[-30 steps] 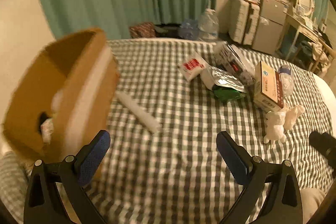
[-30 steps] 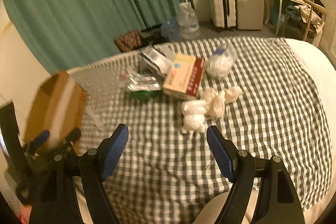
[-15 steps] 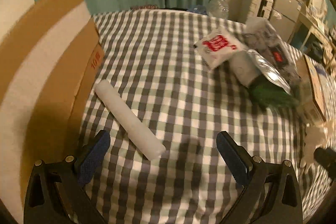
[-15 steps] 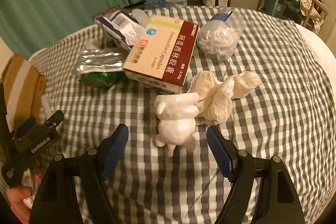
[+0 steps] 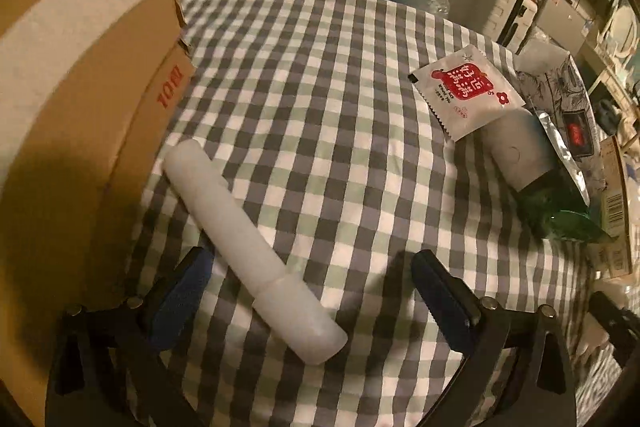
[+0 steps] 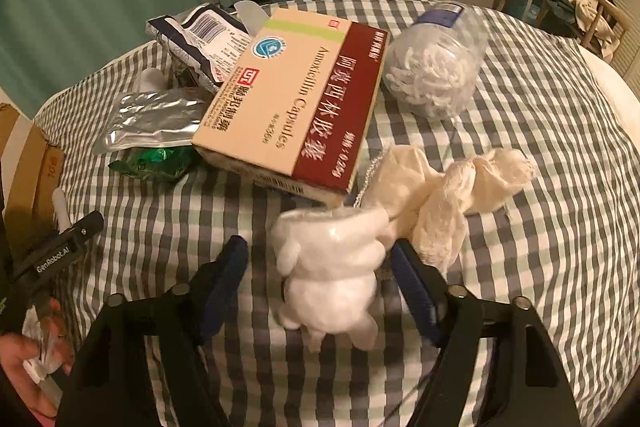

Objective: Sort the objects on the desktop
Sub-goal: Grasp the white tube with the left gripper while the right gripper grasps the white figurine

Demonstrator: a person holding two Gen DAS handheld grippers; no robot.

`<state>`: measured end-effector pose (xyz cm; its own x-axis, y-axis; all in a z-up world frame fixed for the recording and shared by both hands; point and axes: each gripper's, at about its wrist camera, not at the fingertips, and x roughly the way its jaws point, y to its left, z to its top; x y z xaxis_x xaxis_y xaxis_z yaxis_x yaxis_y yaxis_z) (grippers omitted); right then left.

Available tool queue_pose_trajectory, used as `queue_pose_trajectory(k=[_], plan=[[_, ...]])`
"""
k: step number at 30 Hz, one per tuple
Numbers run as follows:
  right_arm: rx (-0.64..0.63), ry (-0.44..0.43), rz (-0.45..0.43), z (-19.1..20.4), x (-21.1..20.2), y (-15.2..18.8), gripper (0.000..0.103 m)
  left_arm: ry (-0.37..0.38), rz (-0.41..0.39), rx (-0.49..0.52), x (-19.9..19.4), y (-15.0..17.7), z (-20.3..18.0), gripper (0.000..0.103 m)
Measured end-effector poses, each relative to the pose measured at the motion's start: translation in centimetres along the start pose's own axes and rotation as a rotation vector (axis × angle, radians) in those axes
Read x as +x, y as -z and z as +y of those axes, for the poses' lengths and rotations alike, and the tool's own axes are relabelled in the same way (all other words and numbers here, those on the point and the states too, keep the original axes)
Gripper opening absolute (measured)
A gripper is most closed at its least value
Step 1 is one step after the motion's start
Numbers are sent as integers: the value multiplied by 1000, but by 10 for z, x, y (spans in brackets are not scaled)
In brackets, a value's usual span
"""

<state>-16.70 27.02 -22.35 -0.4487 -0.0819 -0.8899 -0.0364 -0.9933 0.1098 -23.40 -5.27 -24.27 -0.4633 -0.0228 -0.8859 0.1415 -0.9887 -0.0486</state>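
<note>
A white tube (image 5: 248, 251) lies slantwise on the checked cloth (image 5: 320, 99), beside a cardboard box (image 5: 80, 87). My left gripper (image 5: 308, 279) straddles the tube's near end; its jaws are wide and closing, and the pads stand clear of the tube. In the right wrist view a white animal figurine (image 6: 332, 267) lies between the fingers of my right gripper (image 6: 320, 255). Those jaws are closing too, with a gap still showing at the left pad. A cream cloth (image 6: 448, 187) touches the figurine's far right side.
Behind the figurine lie a medicine box (image 6: 296, 107), a clear bag of white pieces (image 6: 436, 67), a foil pouch (image 6: 152, 119) and a green packet (image 6: 156, 159). A red-and-white sachet (image 5: 468, 91) lies right of the tube. A hand (image 6: 24, 359) holds the left gripper.
Both grippers have sunk toward the cloth. The left now straddles the tube and the right the figurine. The right jaws have narrowed; the left's only slightly.
</note>
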Motion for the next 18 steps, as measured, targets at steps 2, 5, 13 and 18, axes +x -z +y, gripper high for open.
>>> queue_pose_trajectory(k=[2, 5, 13, 18], plan=[[-6, 5, 20, -1, 3, 2, 51, 2, -9, 7, -3, 1, 2, 85], [2, -5, 20, -5, 1, 6, 51, 0, -33, 0, -9, 0, 8, 35], [-9, -12, 24, -2, -9, 26, 50, 51, -33, -60, -33, 10, 26, 11], [1, -33, 5, -6, -29, 33, 50, 57, -86, 19, -69, 16, 11, 11]])
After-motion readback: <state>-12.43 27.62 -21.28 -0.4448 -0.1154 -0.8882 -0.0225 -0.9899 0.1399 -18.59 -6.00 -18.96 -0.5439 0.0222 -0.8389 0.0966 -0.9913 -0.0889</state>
